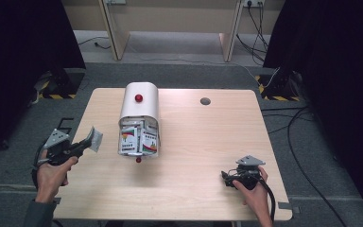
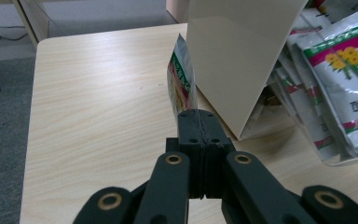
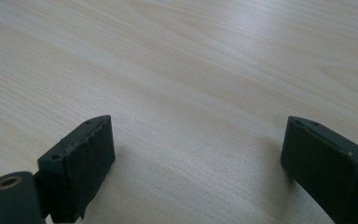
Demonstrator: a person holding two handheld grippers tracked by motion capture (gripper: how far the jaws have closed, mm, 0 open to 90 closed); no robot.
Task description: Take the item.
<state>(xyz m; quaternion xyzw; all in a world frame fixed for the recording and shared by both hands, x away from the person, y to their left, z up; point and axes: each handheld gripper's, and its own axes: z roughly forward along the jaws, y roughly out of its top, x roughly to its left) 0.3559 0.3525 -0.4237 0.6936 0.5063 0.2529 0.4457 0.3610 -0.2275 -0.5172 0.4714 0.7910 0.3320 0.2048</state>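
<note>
Near the right front edge of the worktop, the right hand-held gripper rests low in the person's hand with its jaws spread wide apart over bare wood. At the left edge, the left hand-held gripper has its jaws pressed together on the bottom edge of a packet (green, red and white print), lifted clear of the wood. Just right of it lies a cream box with a red knob, its open near end full of similar packets.
</note>
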